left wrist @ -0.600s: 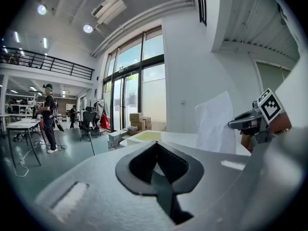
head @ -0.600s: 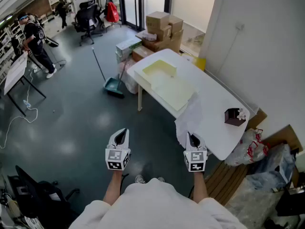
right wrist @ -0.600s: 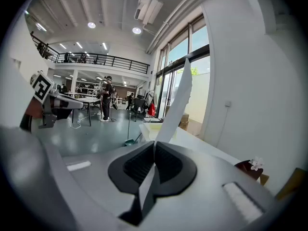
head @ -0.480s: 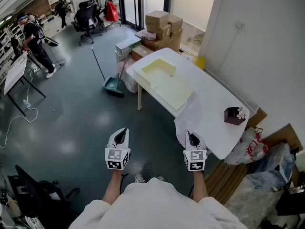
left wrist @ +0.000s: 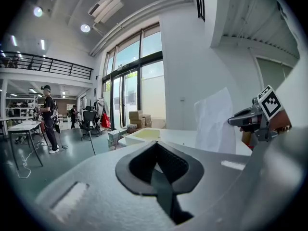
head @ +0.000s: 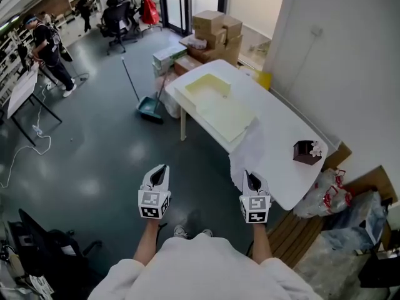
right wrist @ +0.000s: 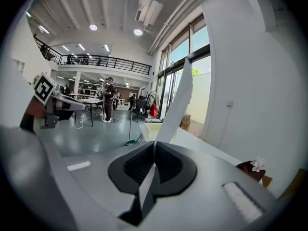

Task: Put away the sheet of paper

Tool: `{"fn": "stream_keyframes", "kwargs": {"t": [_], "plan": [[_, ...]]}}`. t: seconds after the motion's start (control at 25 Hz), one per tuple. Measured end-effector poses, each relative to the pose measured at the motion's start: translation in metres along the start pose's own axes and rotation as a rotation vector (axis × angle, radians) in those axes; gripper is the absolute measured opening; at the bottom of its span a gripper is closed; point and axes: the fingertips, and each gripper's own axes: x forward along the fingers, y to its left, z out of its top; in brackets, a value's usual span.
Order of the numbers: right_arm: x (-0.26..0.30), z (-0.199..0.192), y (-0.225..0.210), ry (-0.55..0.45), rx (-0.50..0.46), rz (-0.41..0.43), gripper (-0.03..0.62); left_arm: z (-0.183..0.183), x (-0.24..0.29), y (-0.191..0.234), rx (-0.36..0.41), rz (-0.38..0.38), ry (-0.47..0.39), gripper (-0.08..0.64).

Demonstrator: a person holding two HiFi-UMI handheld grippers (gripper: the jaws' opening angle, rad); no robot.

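My right gripper [head: 250, 180] is shut on the lower edge of a white sheet of paper [head: 247, 150]. The sheet stands up from the jaws and hangs beside the near edge of the white table [head: 281, 127]. In the right gripper view the sheet of paper [right wrist: 176, 102] rises edge-on from between the pads of the right gripper [right wrist: 153, 163]. My left gripper [head: 160, 174] is held level with it over the floor, its jaws together with nothing between them [left wrist: 155, 173]. From the left gripper view the paper [left wrist: 214, 121] shows flat beside the right gripper [left wrist: 246, 119].
A pale yellow tray [head: 219, 102] lies on the table's far half, and a small brown box [head: 304, 152] with a flower sits near the wall. A broom and dustpan [head: 149, 110], cardboard boxes [head: 212, 33], bags [head: 325, 192] and a wooden pallet [head: 300, 236] surround the table. People [head: 47, 49] stand far left.
The head view has shifted a little. Both grippers and the held sheet stand as before.
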Motion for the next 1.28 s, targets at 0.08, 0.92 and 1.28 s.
{"fn": "stream_keyframes", "kwargs": {"t": [0.08,0.92,1.28], "plan": [[0.000,-0.002,-0.004,-0.003,-0.005,0.006,0.002,-0.002,0.002,-0.006,-0.001,0.002,0.004,0.006],[0.081,0.008,-0.016,0.036,-0.030,0.007,0.002,-0.008,0.088,0.026,-0.019,-0.047,0.037,0.006],[0.150,0.049,-0.021,0.028,-0.044,-0.056,0.002,0.020,0.159,0.082,-0.009,-0.102,0.001,0.006]]}}
